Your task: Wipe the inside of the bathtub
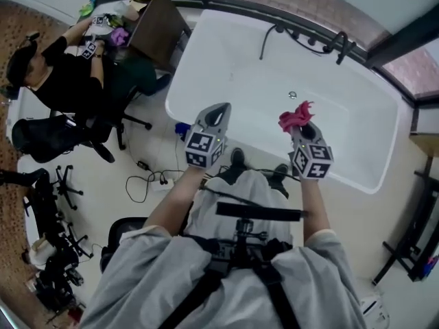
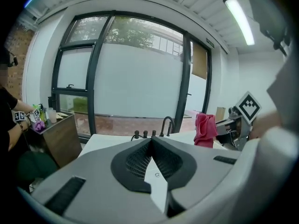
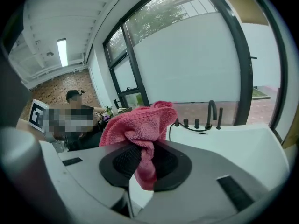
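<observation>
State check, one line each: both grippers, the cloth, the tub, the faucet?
left gripper: shut, nothing between its jaws.
right gripper: shut on pink cloth.
pink cloth: bunched, clamped, held up off the tub.
bathtub: empty, no water visible.
faucet: no stream running.

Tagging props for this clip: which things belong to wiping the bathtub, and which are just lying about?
For the job: white bathtub; pink cloth, clamped in the right gripper; left gripper, shut and empty.

Lying about: black faucet; wooden cabinet; black office chair; floor cables; seated person.
</observation>
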{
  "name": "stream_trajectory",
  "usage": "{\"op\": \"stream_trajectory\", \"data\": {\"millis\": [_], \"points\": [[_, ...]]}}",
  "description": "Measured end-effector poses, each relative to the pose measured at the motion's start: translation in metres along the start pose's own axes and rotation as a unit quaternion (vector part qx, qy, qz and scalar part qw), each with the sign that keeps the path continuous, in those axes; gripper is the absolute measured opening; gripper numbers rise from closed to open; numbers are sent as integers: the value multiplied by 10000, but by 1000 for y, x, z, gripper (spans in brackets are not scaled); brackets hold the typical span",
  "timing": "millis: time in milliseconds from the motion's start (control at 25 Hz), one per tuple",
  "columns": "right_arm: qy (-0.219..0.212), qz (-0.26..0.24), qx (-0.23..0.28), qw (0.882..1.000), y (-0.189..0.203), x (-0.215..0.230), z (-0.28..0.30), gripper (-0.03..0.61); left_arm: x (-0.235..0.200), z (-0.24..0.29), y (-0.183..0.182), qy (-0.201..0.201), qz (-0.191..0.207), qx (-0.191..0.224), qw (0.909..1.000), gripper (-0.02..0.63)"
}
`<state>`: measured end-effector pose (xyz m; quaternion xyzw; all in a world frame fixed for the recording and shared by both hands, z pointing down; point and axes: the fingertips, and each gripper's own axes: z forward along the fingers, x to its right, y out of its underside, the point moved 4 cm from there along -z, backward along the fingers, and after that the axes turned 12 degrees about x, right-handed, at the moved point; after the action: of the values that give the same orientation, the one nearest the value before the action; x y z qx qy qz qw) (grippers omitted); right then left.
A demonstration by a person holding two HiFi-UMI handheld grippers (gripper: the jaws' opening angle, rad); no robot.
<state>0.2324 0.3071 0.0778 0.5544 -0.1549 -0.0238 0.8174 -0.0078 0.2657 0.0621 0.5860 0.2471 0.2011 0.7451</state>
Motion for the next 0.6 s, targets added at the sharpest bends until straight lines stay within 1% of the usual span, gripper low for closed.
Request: {"op": "stream_trajectory", "data": {"millis": [160,240,320,600], "points": [[-178,35,1,9998,3,-33,19,64,-24,-12,5,32,117,-79,9999,5],[-280,13,-46,9996,4,-43,27,64,-32,-14,8,-17,72,-92,9999,5],[-394,-17,-82,9992,3,-48,32,64,-37,-13,11,-102,22,-90,9999,5],[-739,-22,-4,9973,-13,-47,42,64,-35,-13,-3,-334,131,-126,9993,5]]}}
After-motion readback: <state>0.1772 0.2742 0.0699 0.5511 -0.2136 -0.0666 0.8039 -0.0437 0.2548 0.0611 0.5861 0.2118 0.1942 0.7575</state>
